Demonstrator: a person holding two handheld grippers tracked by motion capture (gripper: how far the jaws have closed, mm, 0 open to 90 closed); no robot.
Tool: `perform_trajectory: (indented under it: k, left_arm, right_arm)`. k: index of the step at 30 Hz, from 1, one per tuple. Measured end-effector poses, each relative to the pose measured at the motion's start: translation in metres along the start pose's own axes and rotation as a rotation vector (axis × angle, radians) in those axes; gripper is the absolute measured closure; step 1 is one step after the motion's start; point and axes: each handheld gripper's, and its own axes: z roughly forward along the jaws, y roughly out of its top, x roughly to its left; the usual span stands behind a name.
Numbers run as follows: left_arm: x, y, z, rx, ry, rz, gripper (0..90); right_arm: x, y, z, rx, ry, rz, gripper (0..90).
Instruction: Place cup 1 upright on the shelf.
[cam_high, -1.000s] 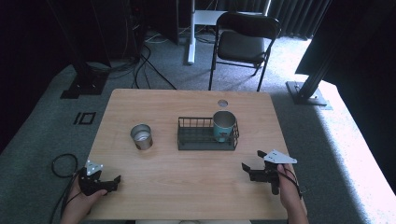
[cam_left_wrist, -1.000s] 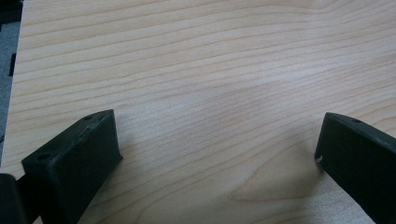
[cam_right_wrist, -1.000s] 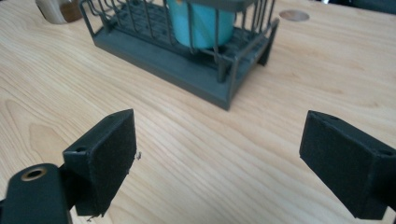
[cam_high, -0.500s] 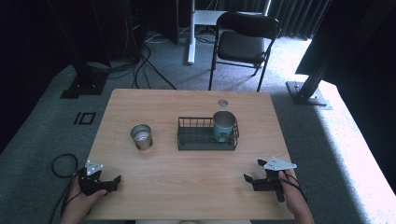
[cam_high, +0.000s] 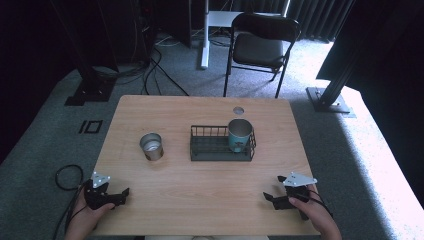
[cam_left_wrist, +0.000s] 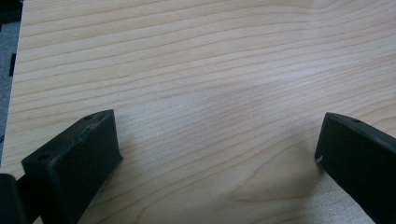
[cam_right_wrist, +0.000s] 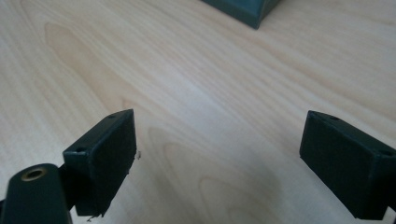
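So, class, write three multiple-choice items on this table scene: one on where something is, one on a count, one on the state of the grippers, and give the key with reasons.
1. Where does the teal cup stand?
A. at the right end inside the wire basket
B. on bare wood left of the basket
C. on the chair

2. How many cups are on the table?
A. one
B. two
C. four

3. How are both grippers' jaws?
A. shut on a cup
B. shut on nothing
C. open over bare wood

Key: 1 A, the high view shows the teal cup within the basket's wire walls. 2 B, the teal cup and the metal cup left of the basket. 3 C, the left gripper and right gripper each show jaws wide apart with only tabletop between.
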Motion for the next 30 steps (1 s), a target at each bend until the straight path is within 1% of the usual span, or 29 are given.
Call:
perform_trajectory:
  k: [2, 4, 6, 9, 12, 15, 25, 30]
  left_arm:
    - [0.0, 0.0, 0.0, 0.0, 0.0, 0.0, 0.4]
    - [0.0, 0.0, 0.0, 0.0, 0.0, 0.0, 0.3]
    - [0.0, 0.0, 0.0, 0.0, 0.0, 0.0, 0.4]
    - [0.0, 0.0, 0.0, 0.0, 0.0, 0.0, 0.3]
    - [0.0, 0.0, 0.0, 0.0, 0.0, -0.001, 0.4]
    - [0.0, 0.0, 0.0, -0.001, 0.0, -0.001, 0.4]
    - [0.0, 0.0, 0.0, 0.001, 0.0, 0.001, 0.4]
    - [0.0, -0.002, -0.002, 0.002, -0.008, 0.007, 0.4]
  right_arm:
    - [0.0, -0.001, 0.0, 0.002, 0.006, 0.009, 10.7]
    - [0.0, -0.003, 0.001, 0.019, 0.013, 0.016, 10.7]
    - [-0.001, -0.005, 0.003, 0.035, 0.007, 0.007, 10.7]
    - [-0.001, -0.007, 0.006, 0.053, 0.013, 0.009, 10.7]
    - [-0.002, -0.009, 0.01, 0.069, 0.004, 0.001, 10.9]
    - [-0.001, -0.009, 0.01, 0.073, -0.001, -0.017, 10.8]
    - [-0.001, -0.009, 0.01, 0.074, -0.001, -0.014, 10.8]
    - [-0.001, -0.009, 0.01, 0.073, -0.001, -0.015, 10.8]
